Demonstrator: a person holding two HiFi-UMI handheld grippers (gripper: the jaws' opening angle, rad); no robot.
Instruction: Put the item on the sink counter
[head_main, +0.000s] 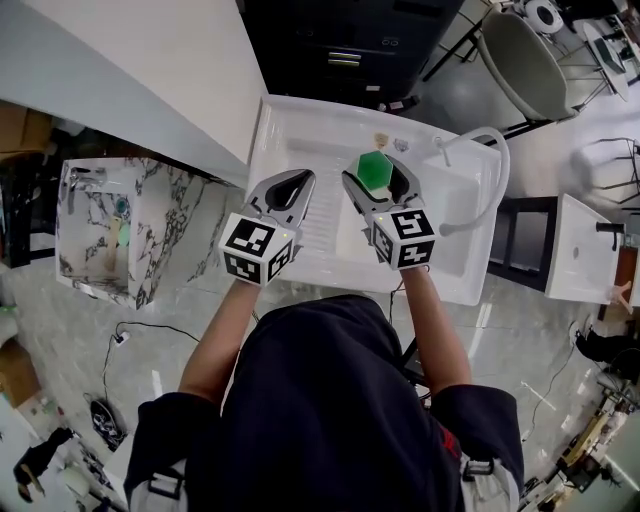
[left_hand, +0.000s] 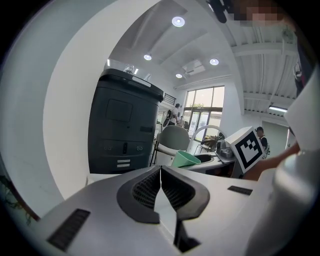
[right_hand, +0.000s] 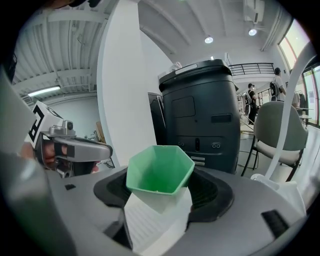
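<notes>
Forearms reached forward from the near edge of the head view, each hand carrying a gripper with a marker cube at its near end. The left gripper (head_main: 302, 180) (left_hand: 160, 170) had its jaws pressed together tip to tip, with nothing between them, and it hung over the ribbed draining board (head_main: 322, 222). Just beside it to the right, the right gripper (head_main: 377, 166) (right_hand: 160, 189) was clamped on a green cup (head_main: 375, 171) (right_hand: 160, 170). This six-sided cup sat mouth up, with one dark pad against each flank. The cup was over the middle of the white sink counter (head_main: 290, 125), between the draining board and the basin, and ribbed white surface showed under it in the right gripper view. A white curved faucet (head_main: 496, 165) arched over the right part of the counter. Well apart to the left stood a marbled sink unit (head_main: 165, 235). Beyond the counter's far edge rose a dark cabinet (head_main: 345, 45) (left_hand: 125, 132) (right_hand: 202, 117), and to its right was a pale chair (head_main: 522, 62) (right_hand: 280, 132).
</notes>
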